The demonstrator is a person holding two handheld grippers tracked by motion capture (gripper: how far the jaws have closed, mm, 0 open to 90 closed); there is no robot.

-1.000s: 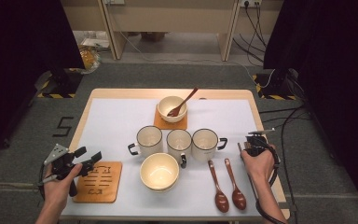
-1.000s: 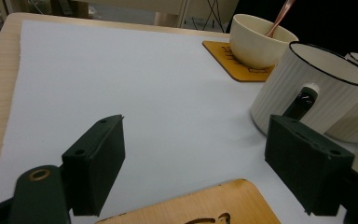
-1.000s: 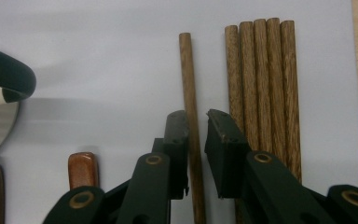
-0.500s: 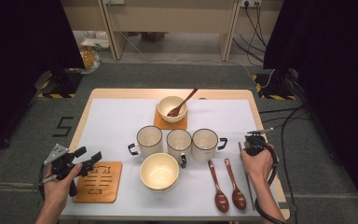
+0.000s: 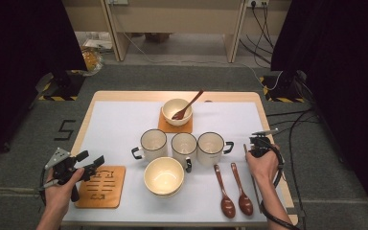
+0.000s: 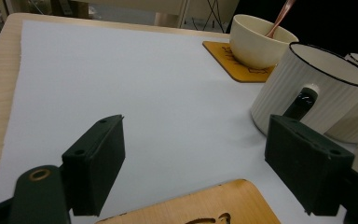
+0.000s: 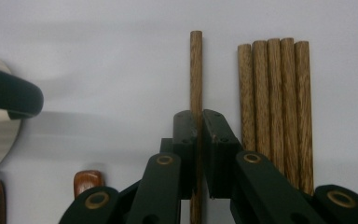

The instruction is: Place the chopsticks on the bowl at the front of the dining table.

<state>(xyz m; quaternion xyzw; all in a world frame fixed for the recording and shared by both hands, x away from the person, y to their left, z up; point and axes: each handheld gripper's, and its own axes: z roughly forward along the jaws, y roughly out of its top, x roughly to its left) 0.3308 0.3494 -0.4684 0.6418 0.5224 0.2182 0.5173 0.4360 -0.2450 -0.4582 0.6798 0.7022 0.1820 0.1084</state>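
The tabletop (image 5: 124, 124), covered by a white sheet, stretched before you. On it, three white mugs (image 5: 184, 146) stood in a row at the middle. An empty cream bowl (image 5: 163, 176) sat just near of them. A second bowl (image 5: 177, 110) sat on a wooden coaster (image 5: 165, 126) at the far side, with a brown spoon (image 5: 188, 105) leaning in it. A larger wooden coaster (image 5: 99, 187) lay at the near left corner. Two dark wooden spoons (image 5: 235, 189) lay side by side at the near right, bowls toward you.

Your left claw (image 5: 91, 162) hovered over the far edge of the near-left coaster. In the left gripper view its jaws stood wide apart with nothing between them, pointing toward the leftmost mug (image 6: 307, 93).

Your right claw (image 7: 199, 154) was at the right edge of the tabletop. Its jaws had just been closing and were clamped together on a single wooden chopstick (image 7: 196, 70), which ran straight away from the jaws. That chopstick sat apart, just left of a tight row of five more chopsticks (image 7: 275, 102) lying flat on the white sheet beside the tabletop's right edge.
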